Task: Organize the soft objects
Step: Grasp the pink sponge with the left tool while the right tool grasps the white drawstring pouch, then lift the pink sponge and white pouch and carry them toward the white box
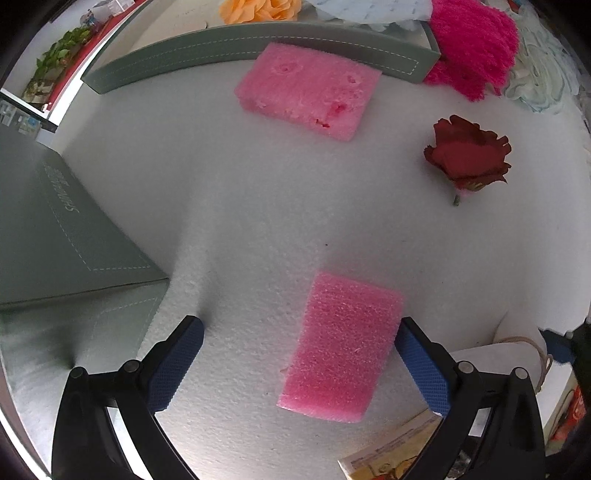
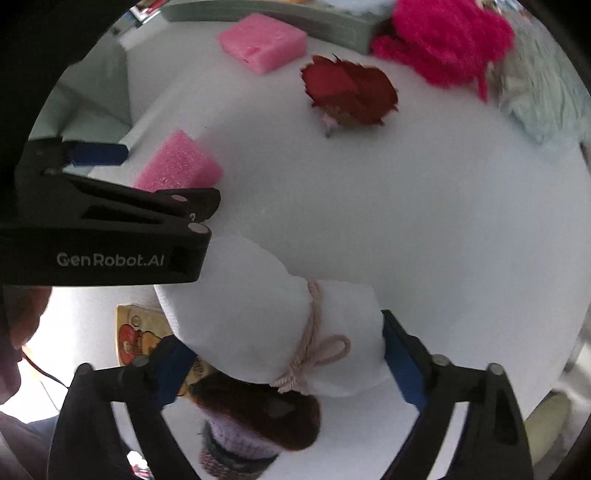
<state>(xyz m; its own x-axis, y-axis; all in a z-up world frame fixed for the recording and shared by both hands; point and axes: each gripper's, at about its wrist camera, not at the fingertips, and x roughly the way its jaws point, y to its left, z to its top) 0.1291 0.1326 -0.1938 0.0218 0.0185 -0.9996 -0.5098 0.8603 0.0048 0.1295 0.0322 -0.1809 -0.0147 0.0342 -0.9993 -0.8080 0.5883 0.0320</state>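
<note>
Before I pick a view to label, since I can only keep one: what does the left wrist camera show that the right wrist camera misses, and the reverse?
Only the left wrist view shows the orange flower beyond the green box wall, and the left gripper from behind, open around the near pink foam block.

Only the right wrist view shows the white tied pouch between the right gripper's fingers and a knitted item below it.

Both show two pink foam blocks, the red rose and the magenta fluffy thing.

green plant (image 1: 61, 55) at far left; yellow printed card (image 2: 142, 332) near the white surface's (image 1: 258, 206) edge
</note>
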